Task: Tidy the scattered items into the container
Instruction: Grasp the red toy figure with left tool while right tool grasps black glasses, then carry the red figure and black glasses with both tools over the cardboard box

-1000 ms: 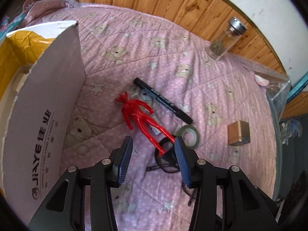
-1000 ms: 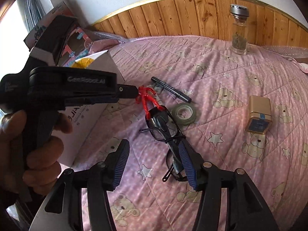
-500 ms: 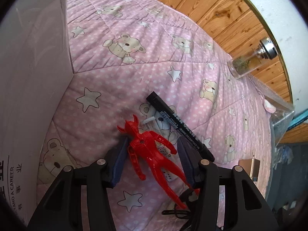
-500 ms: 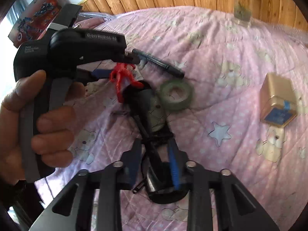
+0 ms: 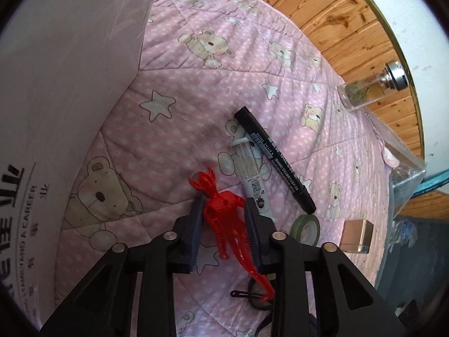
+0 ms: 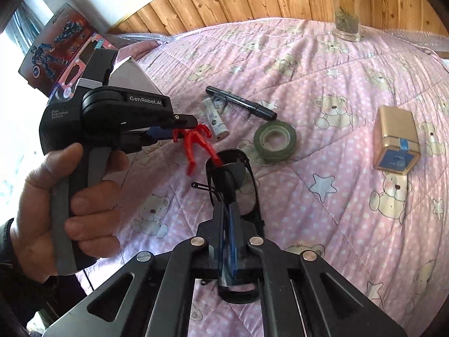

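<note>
Bed: pink bear quilt point(image 5: 224, 64), wood-panelled wall behind | left tongs point(image 5: 224, 224) closing around red figure point(image 5: 224, 219) beside cardboard box point(image 5: 64, 98) | right tongs point(image 6: 228, 224) clamped on black glasses point(image 6: 234, 174) | advice: seat pads on torso, lift straight, clear the glasses.

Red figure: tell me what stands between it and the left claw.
Nothing visible. The left claw already straddles the red figure, jaws closing on its torso. The white tube lies just beside it.
</note>
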`<move>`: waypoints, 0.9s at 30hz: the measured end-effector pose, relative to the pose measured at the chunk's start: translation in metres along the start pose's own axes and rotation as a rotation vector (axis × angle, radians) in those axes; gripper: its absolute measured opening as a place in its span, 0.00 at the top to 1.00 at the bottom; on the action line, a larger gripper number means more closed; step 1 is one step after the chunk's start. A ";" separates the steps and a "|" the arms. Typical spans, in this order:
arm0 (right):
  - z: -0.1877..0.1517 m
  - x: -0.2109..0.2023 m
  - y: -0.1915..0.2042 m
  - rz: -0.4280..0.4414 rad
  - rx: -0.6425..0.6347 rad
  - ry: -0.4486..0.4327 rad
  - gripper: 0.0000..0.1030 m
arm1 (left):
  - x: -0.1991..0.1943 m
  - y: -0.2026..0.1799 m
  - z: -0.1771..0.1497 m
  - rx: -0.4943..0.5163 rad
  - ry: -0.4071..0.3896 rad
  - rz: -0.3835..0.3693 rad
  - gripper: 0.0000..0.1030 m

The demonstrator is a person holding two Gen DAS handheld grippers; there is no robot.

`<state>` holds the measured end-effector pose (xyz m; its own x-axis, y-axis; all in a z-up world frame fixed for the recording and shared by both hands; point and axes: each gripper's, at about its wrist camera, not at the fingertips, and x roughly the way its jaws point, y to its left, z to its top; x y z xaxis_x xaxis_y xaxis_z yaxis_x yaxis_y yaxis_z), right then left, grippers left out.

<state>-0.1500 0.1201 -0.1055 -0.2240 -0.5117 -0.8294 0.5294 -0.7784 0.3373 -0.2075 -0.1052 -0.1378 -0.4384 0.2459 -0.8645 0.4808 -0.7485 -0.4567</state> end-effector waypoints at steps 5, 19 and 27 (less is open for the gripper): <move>-0.005 0.014 -0.003 -0.023 -0.023 0.022 0.52 | 0.008 -0.024 -0.005 0.082 -0.058 0.090 0.46; -0.010 0.010 0.003 -0.064 -0.024 0.025 0.63 | -0.016 -0.004 -0.016 0.134 -0.087 0.054 0.76; -0.014 -0.002 -0.002 -0.026 0.030 0.014 0.64 | -0.032 -0.011 -0.021 0.149 -0.093 0.072 0.78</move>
<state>-0.1386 0.1278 -0.1107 -0.2254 -0.4862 -0.8442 0.4992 -0.8018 0.3285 -0.1830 -0.0913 -0.1098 -0.4788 0.1355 -0.8674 0.3990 -0.8465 -0.3525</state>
